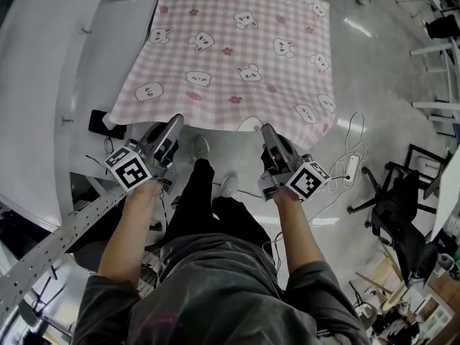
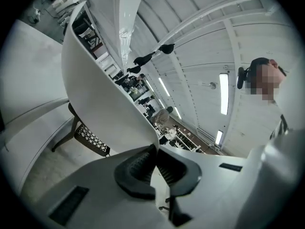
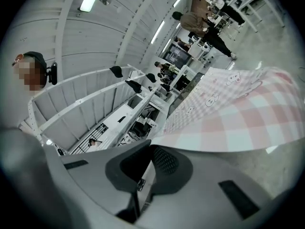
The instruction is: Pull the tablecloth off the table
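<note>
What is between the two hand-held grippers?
In the head view: the person's legs in black trousers and two pale shoes, between the left hand-held gripper and right hand-held gripper, both gripping the pink checked tablecloth.

The desk is wholly covered by the tablecloth (image 1: 237, 49), and no part of its top or legs is seen. The cloth's far edge is cut off by the top of the head view. In that view, the exact meeting of the near hem with the fingers of the left gripper (image 1: 173, 123) and right gripper (image 1: 267, 131) cannot be made out. A dark flat object (image 1: 100, 123) by the cloth's corner is not identifiable. Distant figures (image 3: 190, 20) are too small to describe.
</note>
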